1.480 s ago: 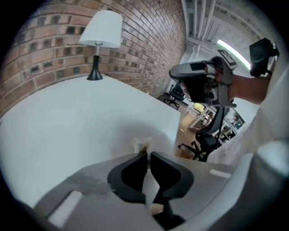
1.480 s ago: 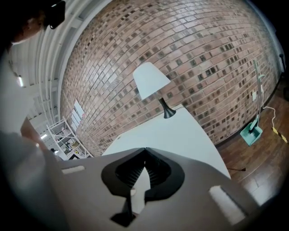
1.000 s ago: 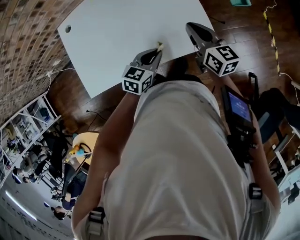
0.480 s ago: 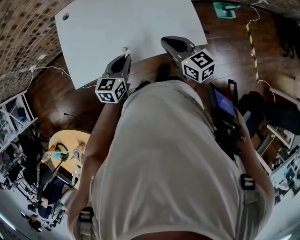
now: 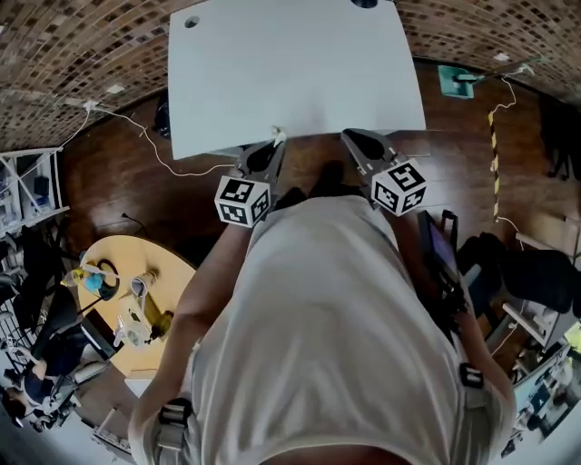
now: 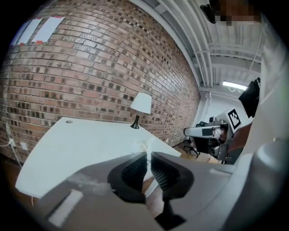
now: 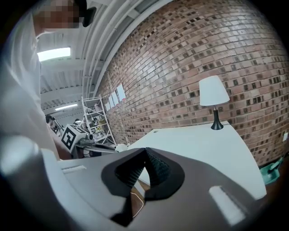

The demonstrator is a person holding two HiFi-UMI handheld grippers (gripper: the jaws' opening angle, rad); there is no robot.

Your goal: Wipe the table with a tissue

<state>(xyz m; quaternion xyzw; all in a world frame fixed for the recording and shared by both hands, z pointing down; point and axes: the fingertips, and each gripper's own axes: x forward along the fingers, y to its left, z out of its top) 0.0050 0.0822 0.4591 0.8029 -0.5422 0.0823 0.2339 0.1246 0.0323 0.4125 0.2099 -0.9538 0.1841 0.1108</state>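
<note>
The white table point(image 5: 290, 73) lies straight ahead, its near edge just in front of both grippers. My left gripper point(image 5: 275, 141) is shut on a small white tissue point(image 5: 278, 133) right at that edge; in the left gripper view the tissue point(image 6: 141, 146) sticks out as a thin scrap beyond the nearly closed jaws of the left gripper point(image 6: 146, 153). My right gripper point(image 5: 349, 136) hovers level with it at the same edge, a little to the right. In the right gripper view the right gripper point(image 7: 145, 152) is shut with nothing between its pads.
A lamp point(image 6: 141, 106) stands at the table's far edge by the brick wall. A cable hole point(image 5: 192, 22) marks the far left corner. Cables point(image 5: 154, 150) cross the wooden floor. A round yellow table point(image 5: 136, 300) and shelving point(image 5: 27, 191) are at the left.
The person has turned, so the table now lies square ahead instead of slanting. Both grippers swung round with the body and stay by its near edge, the left still holding the tissue.
</note>
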